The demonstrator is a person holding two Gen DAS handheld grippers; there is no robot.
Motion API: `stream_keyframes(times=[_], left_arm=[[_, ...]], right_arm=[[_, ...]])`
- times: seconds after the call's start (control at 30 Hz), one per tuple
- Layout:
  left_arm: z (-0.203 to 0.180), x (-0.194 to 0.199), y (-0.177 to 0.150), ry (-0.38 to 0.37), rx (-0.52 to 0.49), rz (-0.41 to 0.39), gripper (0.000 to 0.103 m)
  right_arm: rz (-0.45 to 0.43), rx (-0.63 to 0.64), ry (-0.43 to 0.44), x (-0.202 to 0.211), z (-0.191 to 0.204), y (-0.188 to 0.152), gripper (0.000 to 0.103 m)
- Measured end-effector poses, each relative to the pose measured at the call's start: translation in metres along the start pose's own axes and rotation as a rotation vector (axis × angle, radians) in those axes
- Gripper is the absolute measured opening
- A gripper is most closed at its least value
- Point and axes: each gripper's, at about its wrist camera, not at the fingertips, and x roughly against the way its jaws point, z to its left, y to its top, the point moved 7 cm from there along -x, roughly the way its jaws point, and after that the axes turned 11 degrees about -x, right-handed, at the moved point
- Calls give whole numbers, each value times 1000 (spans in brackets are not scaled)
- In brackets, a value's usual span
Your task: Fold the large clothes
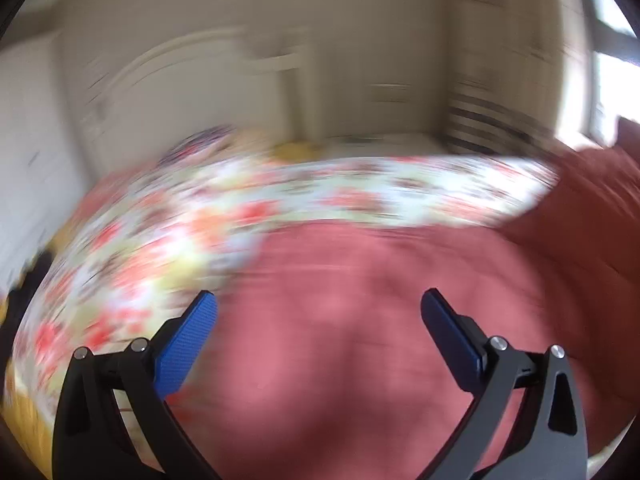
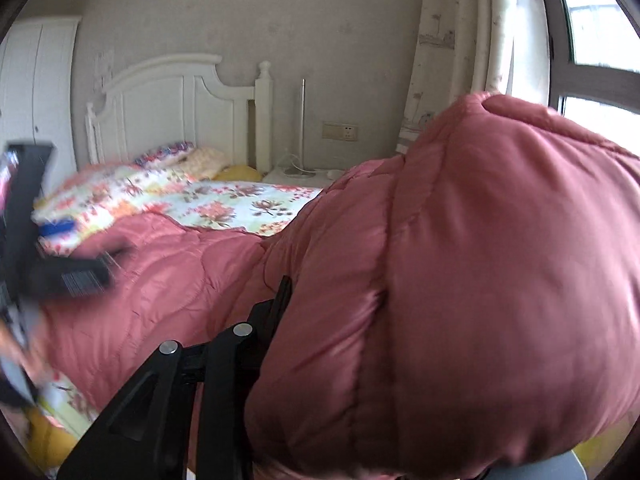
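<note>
A pink quilted down jacket [image 1: 360,312] lies spread on the bed; the left wrist view is motion-blurred. My left gripper [image 1: 318,304] is open and empty just above it, blue pads [image 1: 188,344] wide apart. In the right wrist view a raised fold of the jacket [image 2: 480,280] covers most of the frame and drapes over my right gripper. Only its left finger [image 2: 276,308] shows at the fabric's edge; the tips are hidden. The left gripper [image 2: 56,248] appears blurred at far left over the jacket.
A floral bedspread [image 2: 224,204] covers the bed, with pillows [image 2: 172,152] by the white headboard [image 2: 168,108]. A white nightstand [image 2: 304,174] with a lamp pole stands beside it. A curtain and window [image 2: 592,92] are at right, a white wardrobe [image 2: 32,92] at left.
</note>
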Motion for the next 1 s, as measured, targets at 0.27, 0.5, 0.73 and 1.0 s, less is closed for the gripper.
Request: stream_keyframes(times=[0.27, 0.5, 0.73, 1.0], left_arm=[[71, -64, -46, -180, 307, 103, 100], [57, -70, -45, -249, 317, 90, 100], [121, -53, -66, -106, 414, 100, 100], [149, 25, 14, -155, 404, -128, 101]], right_arm=[[-60, 211, -123, 0, 53, 1, 36], [-136, 579, -214, -20, 145, -18, 42], [-169, 1204, -389, -72, 216, -114, 57], [-236, 1196, -342, -65, 206, -113, 57]])
